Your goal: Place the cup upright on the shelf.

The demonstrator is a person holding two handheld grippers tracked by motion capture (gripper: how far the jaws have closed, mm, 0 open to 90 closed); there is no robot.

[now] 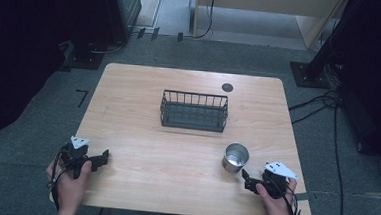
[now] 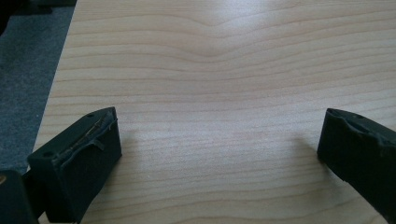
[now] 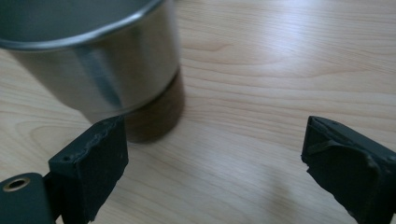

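Right hand-held gripper (image 1: 245, 178) spread, jaws empty, just short of the cup (image 1: 235, 157) standing upright on the table (image 1: 140, 154). Thin steel, likely light, rigid, slick: best pinched across the wall. Left hand-held gripper (image 1: 104, 156) spread, idle.

shiny silver cup (image 1: 235, 157), black wire basket (image 1: 194, 110), pale wood-grain table (image 1: 141, 149), grey floor (image 1: 31, 133).

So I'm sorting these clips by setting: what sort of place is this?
Probably a lab or workshop recording station, not a home: a bare wooden table on grey carpet, loose cables trailing across the floor, dark equipment stands around it.
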